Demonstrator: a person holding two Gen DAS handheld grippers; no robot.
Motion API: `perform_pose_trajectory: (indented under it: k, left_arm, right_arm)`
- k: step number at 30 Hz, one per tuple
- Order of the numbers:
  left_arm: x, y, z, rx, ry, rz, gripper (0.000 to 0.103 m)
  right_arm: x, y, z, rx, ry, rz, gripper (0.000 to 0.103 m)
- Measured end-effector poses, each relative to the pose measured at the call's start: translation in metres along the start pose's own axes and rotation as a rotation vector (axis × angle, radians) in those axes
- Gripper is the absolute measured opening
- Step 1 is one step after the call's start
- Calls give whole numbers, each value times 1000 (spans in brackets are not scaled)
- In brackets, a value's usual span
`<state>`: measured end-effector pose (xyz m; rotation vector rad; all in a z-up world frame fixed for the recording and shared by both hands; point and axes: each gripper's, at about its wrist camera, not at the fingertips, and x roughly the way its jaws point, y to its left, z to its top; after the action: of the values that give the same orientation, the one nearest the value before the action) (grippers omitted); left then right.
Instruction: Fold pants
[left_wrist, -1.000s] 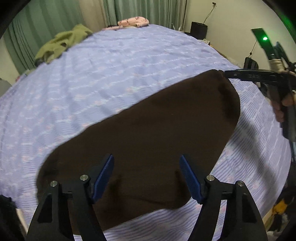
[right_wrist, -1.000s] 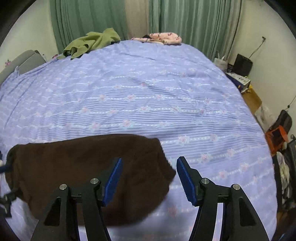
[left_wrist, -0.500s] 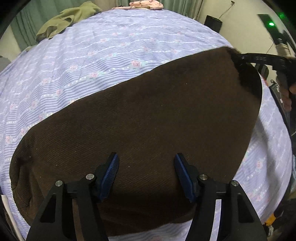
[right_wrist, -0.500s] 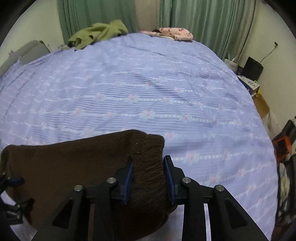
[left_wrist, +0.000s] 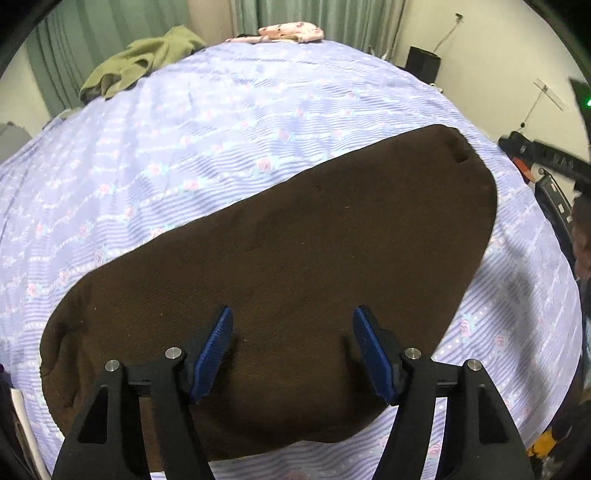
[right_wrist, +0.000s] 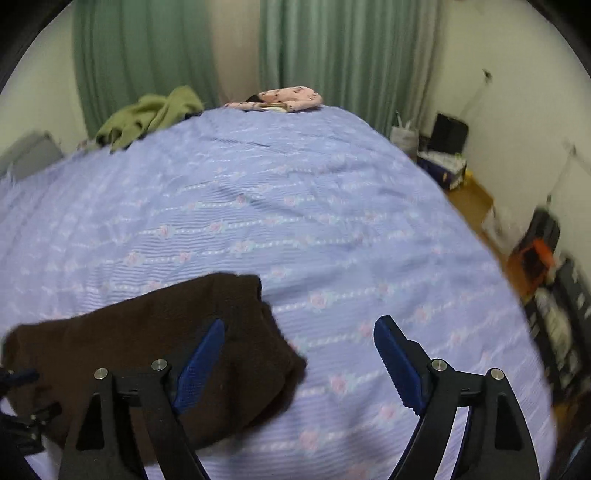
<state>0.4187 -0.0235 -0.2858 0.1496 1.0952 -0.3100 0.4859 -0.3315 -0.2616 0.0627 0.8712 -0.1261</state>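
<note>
The dark brown corduroy pants (left_wrist: 295, 266) lie folded flat in a long slab on the lilac flowered bedspread (left_wrist: 221, 122). My left gripper (left_wrist: 291, 347) is open and empty, hovering above the near part of the pants. My right gripper (right_wrist: 299, 354) is open and empty at the pants' right end (right_wrist: 166, 332); its left finger is over the cloth and its right finger is over the bedspread (right_wrist: 332, 221). The right gripper's body shows at the right edge of the left wrist view (left_wrist: 554, 166).
A green garment (left_wrist: 140, 62) and a pink garment (left_wrist: 291, 33) lie at the far edge of the bed. Green curtains hang behind. To the right of the bed are a wooden floor, boxes (right_wrist: 443, 166) and dark bags (right_wrist: 543, 240).
The right gripper was shut on the pants' end half a second ago; it has opened and lifted back. The left gripper has pulled back a little. The pants lie flat.
</note>
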Motion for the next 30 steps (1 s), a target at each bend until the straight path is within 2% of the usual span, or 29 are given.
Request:
perform_pose_trajectory:
  k: [4,8,11,16,17,21,24,27,30]
  left_arm:
    - [2,-9,-1,48,4,13,67]
    - [11,-17,8,57,9,6,67]
    - [15,-21,11,64,9,4,67]
    - [21,-20,16,68,3,11,67]
    - [22,-21,17,67,1,11,67]
    - [22,-19,20,64,-5,-4,66]
    - [20,-18,21,57,-15,-40,66]
    - [27,-20,23,48,-9,-83,54]
    - [47,-21,24,30,45,-112,40]
  right_arm:
    - [27,-19,-20,175,101,84,84]
    - [46,-31,-29,336,109,159,84]
    - [70,-32,-31,379,143,213,84]
    - [115,-27,-40,413,254,277,84]
    - [121,-26,-42,421,262,281,82]
    - [120,-23,-44,431,268,297,42]
    - [94,-27,-42,471,234,302,35]
    - [63,-22,-37,433,189,259,35]
    - [40,-24,-36,421,160,242,34]
